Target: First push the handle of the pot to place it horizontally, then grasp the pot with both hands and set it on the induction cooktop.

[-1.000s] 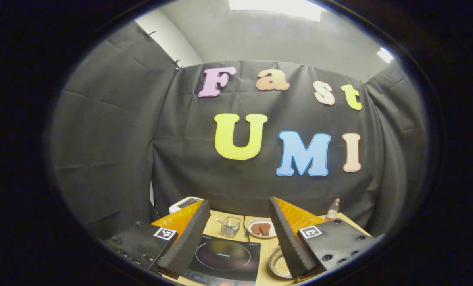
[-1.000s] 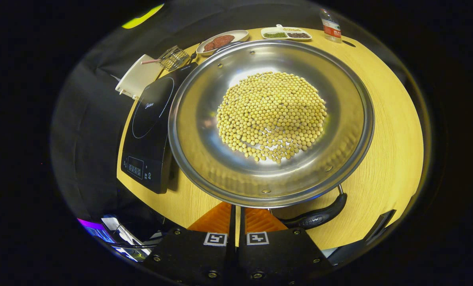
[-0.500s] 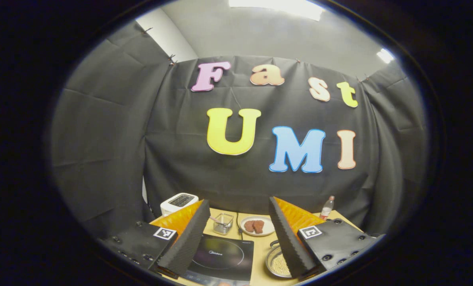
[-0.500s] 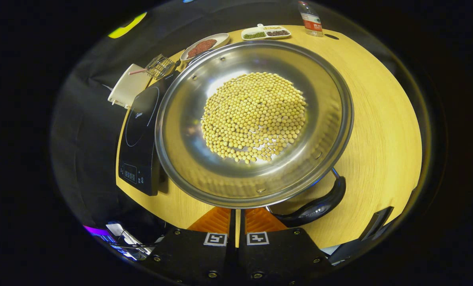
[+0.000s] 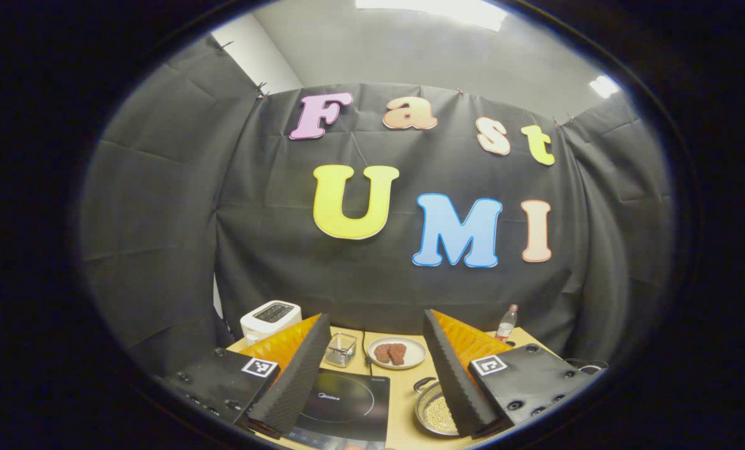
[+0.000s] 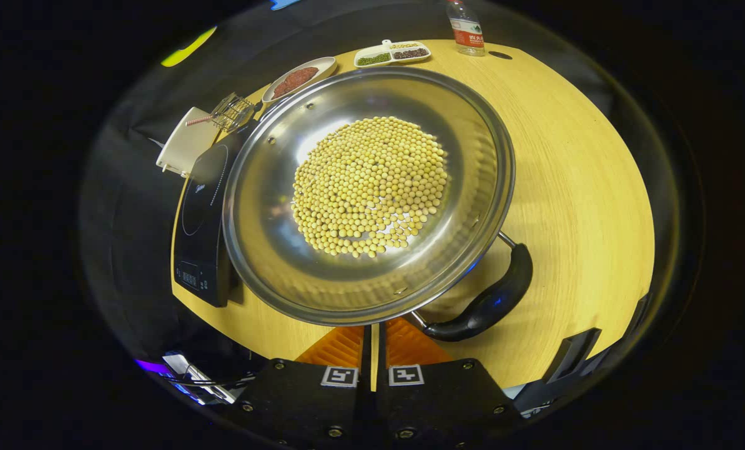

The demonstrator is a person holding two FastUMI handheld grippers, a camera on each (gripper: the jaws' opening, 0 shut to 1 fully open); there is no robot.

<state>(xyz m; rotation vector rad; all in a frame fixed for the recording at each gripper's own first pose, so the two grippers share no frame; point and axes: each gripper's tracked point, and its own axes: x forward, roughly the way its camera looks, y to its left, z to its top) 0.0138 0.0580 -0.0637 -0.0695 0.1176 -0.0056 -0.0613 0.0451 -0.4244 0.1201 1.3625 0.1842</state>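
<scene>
Two fingers of the left hand-held gripper (image 5: 372,375) stand wide apart in the left gripper view, holding nothing, raised above the tabletop (image 5: 404,406). Between them lie the induction cooktop (image 5: 347,406), a plate of meat (image 5: 397,353) and a small glass container (image 5: 340,349); a toaster (image 5: 270,317) sits far left, a bottle (image 5: 507,322) far right, and the pot (image 5: 432,412) peeks beside the right finger. In the right gripper view, the right hand-held gripper (image 6: 372,340) has its fingers nearly together just under the pot's (image 6: 366,194) near rim, gripping nothing visible. The pot holds yellow beans (image 6: 369,178) and rests on the tabletop (image 6: 572,187), just beside the induction cooktop (image 6: 200,231); its black handle (image 6: 488,303) lies at the lower right.
</scene>
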